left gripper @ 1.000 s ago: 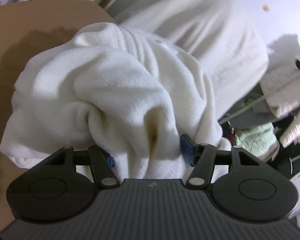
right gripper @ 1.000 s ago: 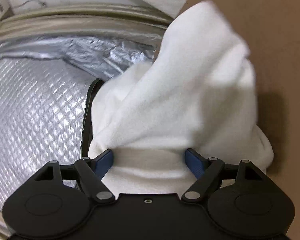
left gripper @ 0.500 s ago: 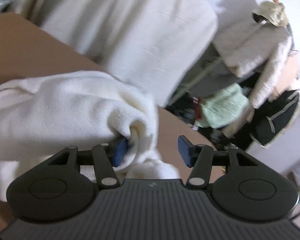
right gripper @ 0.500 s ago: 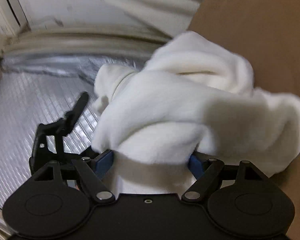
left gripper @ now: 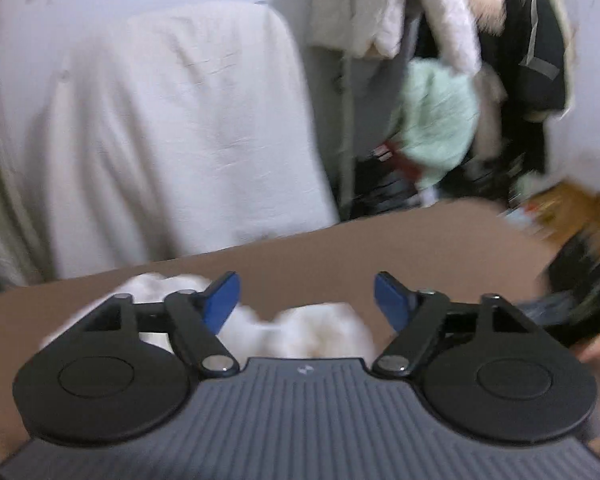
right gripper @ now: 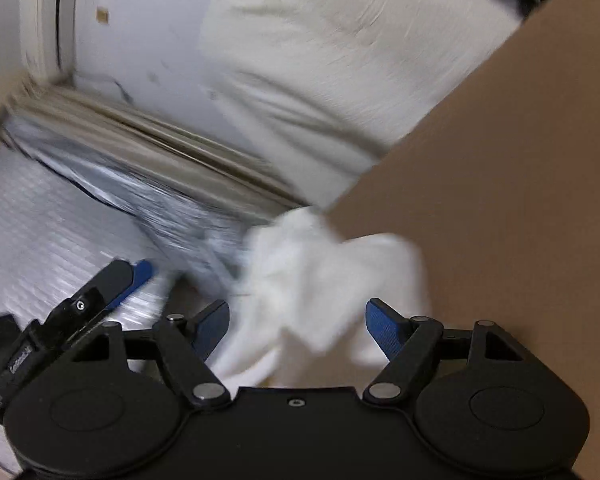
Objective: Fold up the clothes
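In the left wrist view the left hand-held gripper (left gripper: 306,300) has its blue pads (left gripper: 220,304) spread wide and its jaws are opening; nothing sits between them, and the white fleece garment (left gripper: 300,332) lies crumpled low in the frame on the brown counter (left gripper: 420,248), just beneath and behind the pads, blurred by motion. Above the counter's far edge a large white draped cloth (left gripper: 188,128) fills the upper left of the frame, and a heap of clothes (left gripper: 480,80), pale green, cream and black, hangs at the upper right. In the right wrist view the right hand-held gripper (right gripper: 298,326) also stands wide, with its jaws closing slightly; the same white fleece garment (right gripper: 332,276) lies bunched between and just beyond its pads at the lower centre, and whether either pad touches the cloth cannot be told through the blur, though neither visibly pinches it. The garment rests at the counter's (right gripper: 500,200) left edge, partly overhanging it. The left hand-held gripper (right gripper: 112,280) shows at the lower left of this view, apart from the garment, over a silvery quilted sheet (right gripper: 40,248).
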Demonstrator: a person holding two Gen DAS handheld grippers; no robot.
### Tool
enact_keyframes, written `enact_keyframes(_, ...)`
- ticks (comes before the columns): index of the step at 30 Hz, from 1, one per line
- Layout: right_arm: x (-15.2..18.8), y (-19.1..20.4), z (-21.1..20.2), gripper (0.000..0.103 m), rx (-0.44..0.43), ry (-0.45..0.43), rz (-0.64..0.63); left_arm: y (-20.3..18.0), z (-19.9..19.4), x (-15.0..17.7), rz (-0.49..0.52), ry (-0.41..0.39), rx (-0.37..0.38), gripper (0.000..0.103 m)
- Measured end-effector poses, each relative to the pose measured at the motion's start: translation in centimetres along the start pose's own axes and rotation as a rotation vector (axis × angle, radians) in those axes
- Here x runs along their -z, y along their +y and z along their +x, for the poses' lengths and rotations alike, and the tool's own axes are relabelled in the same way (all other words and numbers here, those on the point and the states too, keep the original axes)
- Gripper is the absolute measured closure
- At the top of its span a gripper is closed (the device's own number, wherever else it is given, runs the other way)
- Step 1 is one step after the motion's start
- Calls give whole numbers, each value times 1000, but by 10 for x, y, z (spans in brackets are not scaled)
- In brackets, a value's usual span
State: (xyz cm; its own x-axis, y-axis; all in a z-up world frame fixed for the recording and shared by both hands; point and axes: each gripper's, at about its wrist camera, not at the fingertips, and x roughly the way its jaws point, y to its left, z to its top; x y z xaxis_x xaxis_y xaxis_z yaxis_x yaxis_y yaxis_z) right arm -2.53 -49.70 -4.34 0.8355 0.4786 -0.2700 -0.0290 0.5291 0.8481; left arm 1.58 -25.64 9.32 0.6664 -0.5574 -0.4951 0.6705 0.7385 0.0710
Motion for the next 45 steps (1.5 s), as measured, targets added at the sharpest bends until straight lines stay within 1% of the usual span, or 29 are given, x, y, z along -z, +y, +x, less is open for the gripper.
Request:
enact_keyframes(1,0,-1,-7,23,45,4,-39,6,3,4,7,17,-53,20)
enact_keyframes(2,1,-1,-7,22,64,13,-58,14,7,13,0,34,-126,19)
enact_keyframes(3,6,-5,-8,22,68,29,-64,23,8,23,-12,50,-195,19)
enact_keyframes(4,11,-9,-9,22,71,47,-70,38,7,39,-45,61,-241,18)
enact_keyframes(6,18,-15,-4,22,70,87,-91,71,9,71,-157,90,-268,17)
enact_keyframes(9,37,-27,10,22,98,141,-137,115,20,113,-377,145,-170,17)
enact_keyframes(11,46,-34,22,22,111,151,-124,133,20,140,-493,142,-98,17)
enact_keyframes(12,50,-38,27,22,117,156,-108,138,20,148,-531,123,-77,16)
enact_keyframes(14,54,-44,35,22,133,132,-86,145,24,164,-587,78,-48,9)
enact_keyframes(16,60,-52,38,22,153,106,-82,149,28,183,-646,30,-21,5)
enact_keyframes(17,64,-56,37,27,164,93,-90,153,31,193,-685,16,0,6)
enact_keyframes(18,68,-59,36,33,176,80,-98,155,38,201,-718,16,40,7)
enact_keyframes(19,70,-61,38,53,205,88,-115,152,44,205,-700,47,90,32)
enact_keyframes(20,70,-59,38,71,246,92,-137,143,52,201,-623,105,98,70)
enact_keyframes(21,70,-57,39,78,287,94,-160,133,57,197,-545,150,91,71)
enact_keyframes(22,71,-56,39,83,329,97,-183,121,55,193,-475,151,46,74)
enact_keyframes(23,70,-55,35,89,350,90,-201,114,49,188,-434,123,28,78)
enact_keyframes(24,66,-51,32,91,360,77,-212,110,43,182,-421,90,22,82)
enact_keyframes(25,61,-48,26,92,375,63,-225,108,36,176,-410,56,17,89)
enact_keyframes(26,53,-42,21,94,401,47,-250,107,27,171,-405,17,12,92)
enact_keyframes(28,36,-29,12,94,452,16,-304,105,9,159,-400,-51,12,92)
enact_keyframes(31,3,-5,1,96,505,-60,-422,101,-8,141,-412,-95,71,92)
enact_keyframes(33,-26,7,-6,97,562,-99,-451,98,-19,134,-413,-137,100,92)
enact_keyframes(34,-41,16,-16,97,597,-140,-467,97,-22,133,-416,-156,111,92)
enact_keyframes(36,-68,38,-37,98,639,-240,-516,97,-26,132,-434,-187,132,92)
enact_keyframes(39,-105,68,-74,99,666,-394,-554,99,-21,131,-451,-184,141,92)
enact_keyframes(42,-113,105,-94,99,719,-528,-759,97,-17,129,-479,-202,205,92)
enact_keyframes(43,-109,112,-101,99,725,-561,-836,93,-15,129,-472,-198,216,91)
enact_keyframes(45,-93,107,-109,98,760,-559,-950,88,-10,130,-460,-185,233,91)
